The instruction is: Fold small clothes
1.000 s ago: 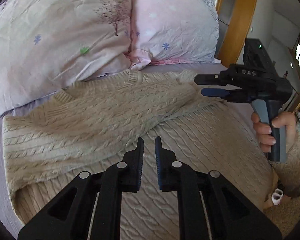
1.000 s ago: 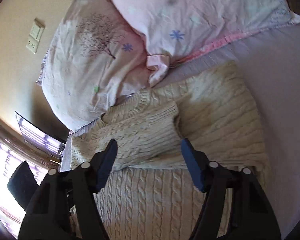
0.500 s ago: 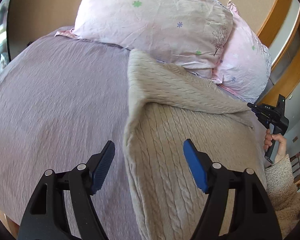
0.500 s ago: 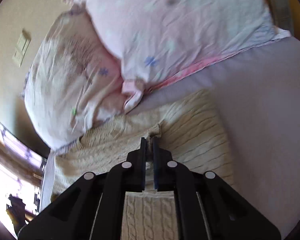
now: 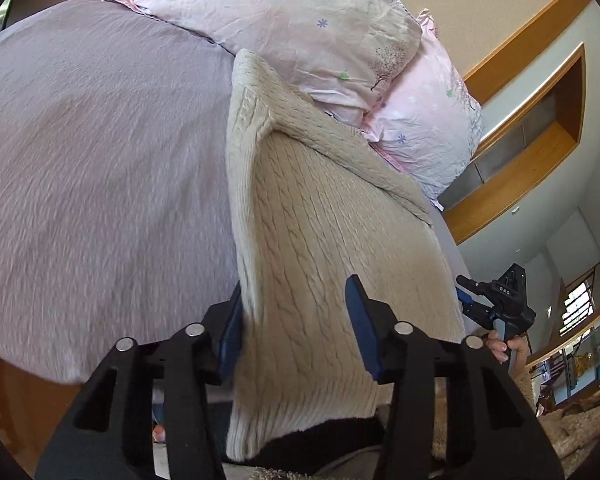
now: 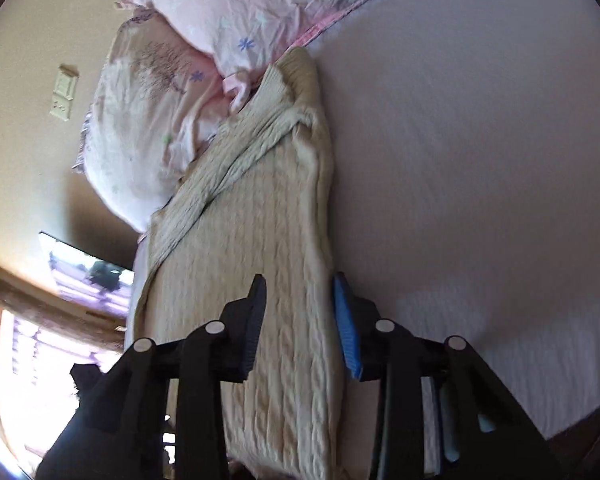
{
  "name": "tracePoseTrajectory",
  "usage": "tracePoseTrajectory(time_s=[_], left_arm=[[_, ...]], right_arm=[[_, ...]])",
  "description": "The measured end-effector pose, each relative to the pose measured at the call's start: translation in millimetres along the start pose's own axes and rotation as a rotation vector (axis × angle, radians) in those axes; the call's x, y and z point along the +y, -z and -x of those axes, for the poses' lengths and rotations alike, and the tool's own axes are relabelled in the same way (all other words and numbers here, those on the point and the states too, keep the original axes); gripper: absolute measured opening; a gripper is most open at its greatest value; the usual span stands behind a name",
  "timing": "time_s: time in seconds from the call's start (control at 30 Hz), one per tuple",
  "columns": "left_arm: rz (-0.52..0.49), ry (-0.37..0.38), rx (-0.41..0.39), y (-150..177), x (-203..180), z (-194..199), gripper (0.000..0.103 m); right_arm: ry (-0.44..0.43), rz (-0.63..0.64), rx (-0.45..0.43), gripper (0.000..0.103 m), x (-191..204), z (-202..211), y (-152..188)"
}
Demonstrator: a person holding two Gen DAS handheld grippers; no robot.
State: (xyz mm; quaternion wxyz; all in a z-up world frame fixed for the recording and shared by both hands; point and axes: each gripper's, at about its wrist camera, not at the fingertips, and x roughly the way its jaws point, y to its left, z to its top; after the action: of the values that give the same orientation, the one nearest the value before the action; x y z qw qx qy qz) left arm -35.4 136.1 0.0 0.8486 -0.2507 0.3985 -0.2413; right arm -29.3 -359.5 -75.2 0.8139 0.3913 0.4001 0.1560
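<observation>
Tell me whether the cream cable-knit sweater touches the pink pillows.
Touching. The right wrist view shows the cream cable-knit sweater's ribbed top edge pressed against the pink pillows, with no sheet visible between.

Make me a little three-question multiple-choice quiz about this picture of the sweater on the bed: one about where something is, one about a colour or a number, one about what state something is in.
1. Where does the sweater lie?
A. On the floor
B. On the bed sheet, its top end against the pillows
C. Draped over a chair

2. What colour is the sweater?
A. Cream
B. Dark blue
C. Red

3. How do the jaws of the left gripper stand?
A. Clamped tight together on nothing
B. Spread apart, with the sweater's near edge between them
C. Out of sight

Answers:
1. B, the knit lies flat on the lilac sheet and its far end meets the pillows.
2. A, the cable knit is pale cream in both views.
3. B, its blue pads sit wide apart on either side of the cloth; the right gripper stands the same way.
</observation>
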Motion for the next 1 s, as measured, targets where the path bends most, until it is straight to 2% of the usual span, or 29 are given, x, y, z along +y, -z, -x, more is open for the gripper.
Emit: tracePoseTrajectory(time_s=[0.13, 0.2, 0.27, 0.37, 0.4, 0.47, 0.57, 0.67, 0.77, 0.83, 0.9, 0.97, 1.0], left_arm=[[0.073, 0.121, 0.004, 29, 0, 13, 0.043], [0.045, 0.101, 0.006, 39, -8, 16, 0.042], [0.007, 0.064, 0.038, 45, -18, 14, 0.041], [-0.012, 0.023, 0.086, 47, -24, 4, 0.026], [0.002, 0.027, 0.086, 45, -23, 3, 0.014], [0.023, 0.067, 0.065, 31, -23, 5, 0.009], [-0.026, 0.077, 0.010, -10, -36, 5, 0.008], [-0.062, 0.083, -0.103, -76, -49, -1, 0.008], [0.027, 0.055, -0.206, -152, -40, -32, 0.008], [0.078, 0.012, -0.219, -198, -28, -69, 0.008], [0.108, -0.059, -0.199, -231, -14, -109, 0.008], [0.166, -0.115, -0.137, -246, 5, -146, 0.008], [0.204, -0.134, -0.115, -249, 13, -160, 0.008]], right_arm=[[-0.080, 0.079, 0.067, 0.030, 8, 11, 45], [-0.121, 0.100, 0.107, 0.027, 11, 11, 57], [-0.113, 0.140, 0.153, 0.021, 19, 4, 62], [-0.105, 0.196, 0.161, 0.009, 33, -2, 61], [-0.122, 0.207, 0.140, 0.008, 39, 0, 56], [-0.149, 0.242, 0.078, 0.008, 56, 6, 38], [-0.160, 0.329, -0.048, 0.008, 87, 17, -5], [-0.162, 0.394, -0.205, 0.008, 117, 15, -65], [-0.188, 0.319, -0.288, 0.008, 117, -16, -134], [-0.118, 0.230, -0.303, 0.008, 106, -53, -176], [-0.002, 0.167, -0.291, 0.008, 90, -88, -205], [0.096, 0.094, -0.255, 0.009, 76, -121, -220], [0.142, 0.051, -0.239, 0.015, 67, -130, -222]])
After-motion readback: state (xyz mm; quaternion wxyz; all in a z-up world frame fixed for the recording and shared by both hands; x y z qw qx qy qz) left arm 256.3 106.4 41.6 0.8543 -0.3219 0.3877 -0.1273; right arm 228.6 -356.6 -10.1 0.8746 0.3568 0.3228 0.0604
